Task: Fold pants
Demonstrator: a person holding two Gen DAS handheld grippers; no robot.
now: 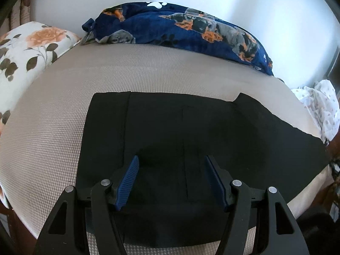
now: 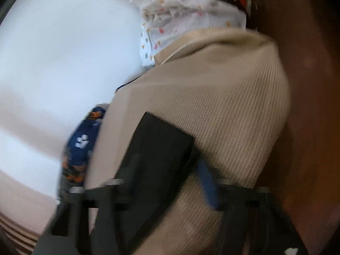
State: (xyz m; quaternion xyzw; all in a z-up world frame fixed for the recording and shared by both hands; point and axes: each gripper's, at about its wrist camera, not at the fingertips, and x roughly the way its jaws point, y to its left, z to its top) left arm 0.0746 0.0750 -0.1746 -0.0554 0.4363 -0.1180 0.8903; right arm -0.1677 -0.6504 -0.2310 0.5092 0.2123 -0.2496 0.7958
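Black fabric, the pants (image 1: 191,131), is spread flat across the middle and lower part of the left wrist view, on a beige woven mattress (image 1: 63,106). The left gripper (image 1: 172,178) is seen at the bottom centre, above the pants, its blue pads (image 1: 127,182) held apart with only flat cloth showing between them; nothing is grasped. A floral pillow (image 1: 27,51) is placed at the upper left, a navy blanket printed with dogs (image 1: 180,29) along the top against a pale wall (image 1: 255,4), and a white spotted cloth (image 1: 318,106) at the right edge.

In the right wrist view, which is blurred, a black end of the pants (image 2: 157,148) is seen in the lower centre over the mattress corner. The right gripper (image 2: 191,170) is clenched on this end, one blue pad (image 2: 207,182) being visible at its right side. The spotted cloth is shown at the top, the navy blanket at the lower left, and brown wood (image 2: 314,106) along the right.
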